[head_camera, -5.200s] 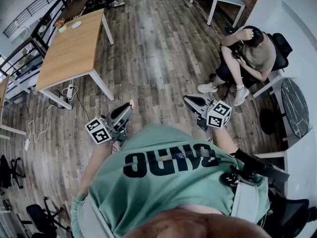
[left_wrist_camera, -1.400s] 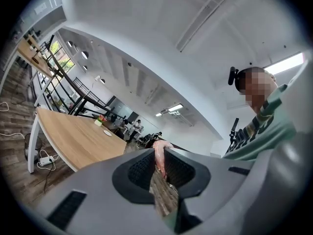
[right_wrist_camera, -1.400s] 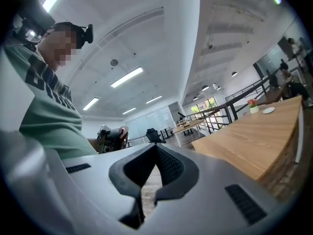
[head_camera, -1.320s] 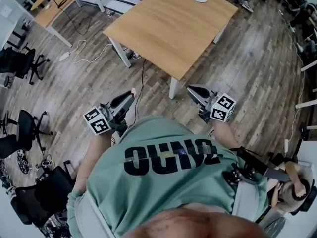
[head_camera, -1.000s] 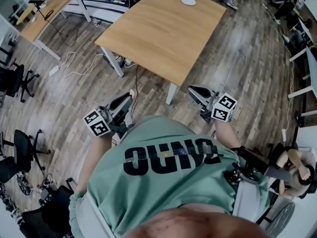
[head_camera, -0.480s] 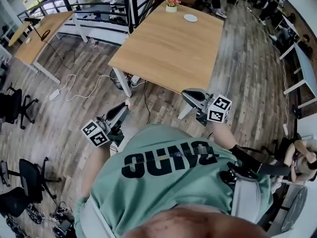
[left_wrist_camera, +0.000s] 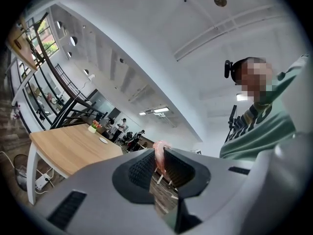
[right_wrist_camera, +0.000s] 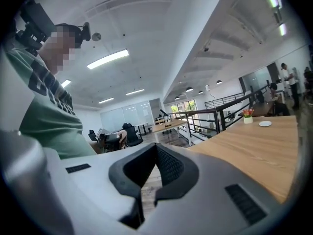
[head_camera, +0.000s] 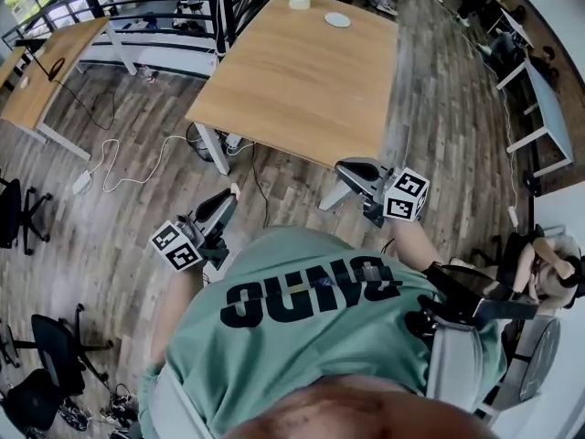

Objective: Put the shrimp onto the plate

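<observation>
One pink shrimp (left_wrist_camera: 159, 150) sits pinched at the ribbed tips of your left gripper (head_camera: 230, 193). Your right gripper (head_camera: 345, 165) has its jaws pressed together, empty. Both hang by the counter's (head_camera: 302, 71) near edge, above plank floor (head_camera: 137, 199). Its smooth wooden top runs open to the small round white plate (head_camera: 337, 20) at the far end.

The shrimp (left_wrist_camera: 159, 150) looks glossy, pads (left_wrist_camera: 142, 169) on the left claw (left_wrist_camera: 160, 156) ribbed and matt, the table (head_camera: 302, 71) smooth wood.

Mint-green short-sleeved T-shirt (head_camera: 302, 355), black block lettering (head_camera: 311, 293) across front. Black head-mounted camera (left_wrist_camera: 228, 68). Black hip-worn device (head_camera: 462, 305) on right side. Grey moulded shells on left gripper (head_camera: 232, 192) and right gripper (head_camera: 347, 166); black ribbed pads (left_wrist_camera: 143, 170); white marker cube (head_camera: 176, 246) with black squares on each.
</observation>
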### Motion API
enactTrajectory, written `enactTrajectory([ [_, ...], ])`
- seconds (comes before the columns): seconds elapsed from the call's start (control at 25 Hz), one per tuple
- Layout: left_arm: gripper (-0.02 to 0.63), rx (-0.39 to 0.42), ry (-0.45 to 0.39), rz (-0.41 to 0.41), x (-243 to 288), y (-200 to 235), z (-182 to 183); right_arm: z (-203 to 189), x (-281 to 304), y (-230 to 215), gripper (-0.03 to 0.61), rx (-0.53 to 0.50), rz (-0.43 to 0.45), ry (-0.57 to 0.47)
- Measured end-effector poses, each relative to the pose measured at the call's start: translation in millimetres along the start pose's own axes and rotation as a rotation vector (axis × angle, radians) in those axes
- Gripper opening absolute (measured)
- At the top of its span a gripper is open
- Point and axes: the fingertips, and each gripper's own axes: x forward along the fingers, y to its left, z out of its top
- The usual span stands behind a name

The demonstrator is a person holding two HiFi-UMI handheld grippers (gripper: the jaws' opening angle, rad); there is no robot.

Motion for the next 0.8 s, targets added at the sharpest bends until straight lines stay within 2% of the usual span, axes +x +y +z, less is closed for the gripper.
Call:
enactTrajectory([
  [0.12, 0.06, -0.01, 0.012, 0.002, 19.2, 9.2, -0.3, -2.6, -2.0, -18.3, 0.008, 0.011, 0.004, 0.0],
  [0.28, 0.06, 0.001, 0.034, 0.02, 74.7, 30.4, 0.0, 1.0, -8.5, -78.0, 0.008, 0.016, 0.041, -0.028],
  [0.4, 0.06, 0.015, 0.015, 0.048, 119.8, 40.3, 8.8, 12.9, -14.6, -125.5, 0.008, 0.025, 0.069, -0.052],
  [0.6, 0.06, 0.052, 0.019, 0.108, 190.1, 53.4, 0.8, 15.2, -24.2, -206.4, 0.008, 0.036, 0.142, -0.078],
  [0.8, 0.06, 0.058, 0.052, 0.139, 248.0, 57.8, 10.1, 33.9, -33.5, -256.2, 0.008, 0.036, 0.197, -0.103],
])
